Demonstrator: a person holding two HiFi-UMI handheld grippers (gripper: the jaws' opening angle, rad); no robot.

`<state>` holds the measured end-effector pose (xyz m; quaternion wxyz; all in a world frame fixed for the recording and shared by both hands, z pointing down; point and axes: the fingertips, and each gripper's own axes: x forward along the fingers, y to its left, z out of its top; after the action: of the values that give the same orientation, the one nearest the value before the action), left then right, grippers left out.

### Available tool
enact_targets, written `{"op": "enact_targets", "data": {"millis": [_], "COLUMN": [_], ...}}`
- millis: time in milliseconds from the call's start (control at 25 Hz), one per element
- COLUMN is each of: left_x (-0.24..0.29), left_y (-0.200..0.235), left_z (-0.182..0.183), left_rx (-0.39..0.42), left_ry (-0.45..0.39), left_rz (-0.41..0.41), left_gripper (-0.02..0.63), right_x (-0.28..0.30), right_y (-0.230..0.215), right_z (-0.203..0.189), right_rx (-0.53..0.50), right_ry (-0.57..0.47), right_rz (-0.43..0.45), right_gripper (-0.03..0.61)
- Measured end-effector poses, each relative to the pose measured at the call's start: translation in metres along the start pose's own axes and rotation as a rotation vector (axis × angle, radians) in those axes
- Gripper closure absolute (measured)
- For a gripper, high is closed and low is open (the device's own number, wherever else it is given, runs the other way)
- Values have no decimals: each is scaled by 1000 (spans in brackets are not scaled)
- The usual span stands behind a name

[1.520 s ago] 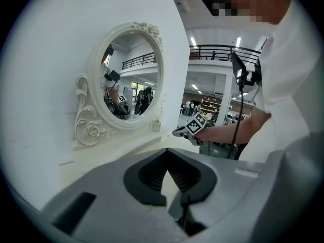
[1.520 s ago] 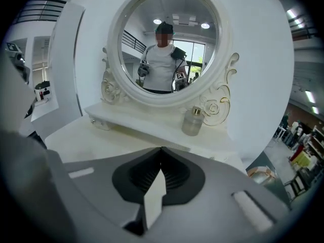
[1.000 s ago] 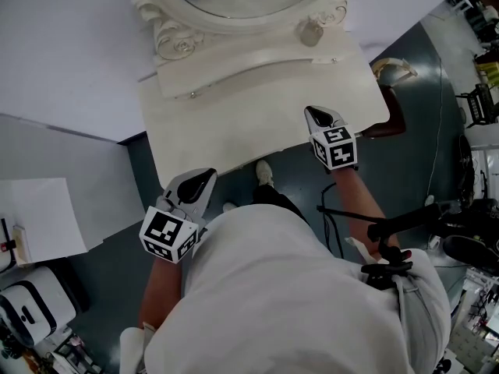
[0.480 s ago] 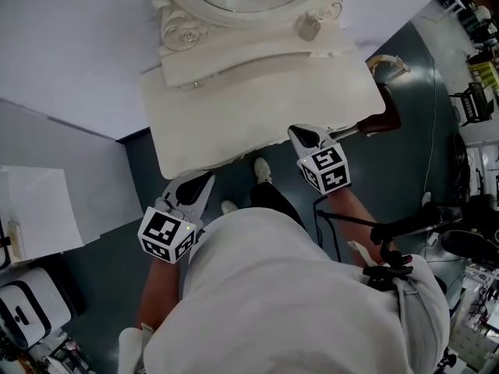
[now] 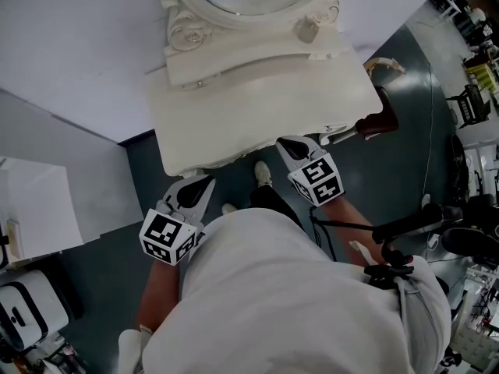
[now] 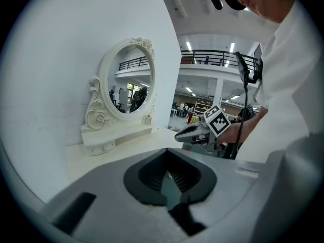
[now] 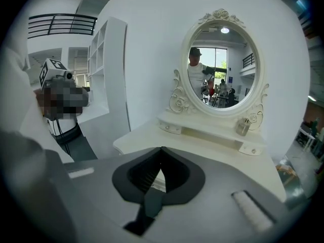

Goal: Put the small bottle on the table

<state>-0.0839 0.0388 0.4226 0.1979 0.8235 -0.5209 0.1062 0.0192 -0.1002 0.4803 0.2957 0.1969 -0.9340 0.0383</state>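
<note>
We're looking at a staged bedroom corner inside a big open hall, not a real home. A white dressing table (image 5: 257, 123) with an ornate oval mirror (image 7: 223, 67) stands against a plain white partition wall (image 5: 78, 45). Past the partition's edge the hall opens up: a mezzanine railing (image 6: 217, 54), ceiling strip lights (image 6: 190, 45), a dark floor (image 5: 405, 185) with a cable (image 5: 429, 107) trailing across it, and stands and gear crowd the far side.

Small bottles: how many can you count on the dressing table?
1. The small bottle stands on the raised shelf at the right foot of the mirror. No other shows, though one could be hidden.
</note>
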Motion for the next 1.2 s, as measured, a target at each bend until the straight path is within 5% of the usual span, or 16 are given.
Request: {"op": "enact_targets", "data": {"millis": [1200], "left_x": [-18], "left_y": [4], "left_z": [-18], "left_rx": [-17], "left_ry": [3], "left_rz": [6], "left_gripper": [611], "right_x": [7], "right_y": [48], "right_z": [15], "right_rx": [-28], "right_ry": [-33], "right_rz": [65], "right_gripper": [578]}}
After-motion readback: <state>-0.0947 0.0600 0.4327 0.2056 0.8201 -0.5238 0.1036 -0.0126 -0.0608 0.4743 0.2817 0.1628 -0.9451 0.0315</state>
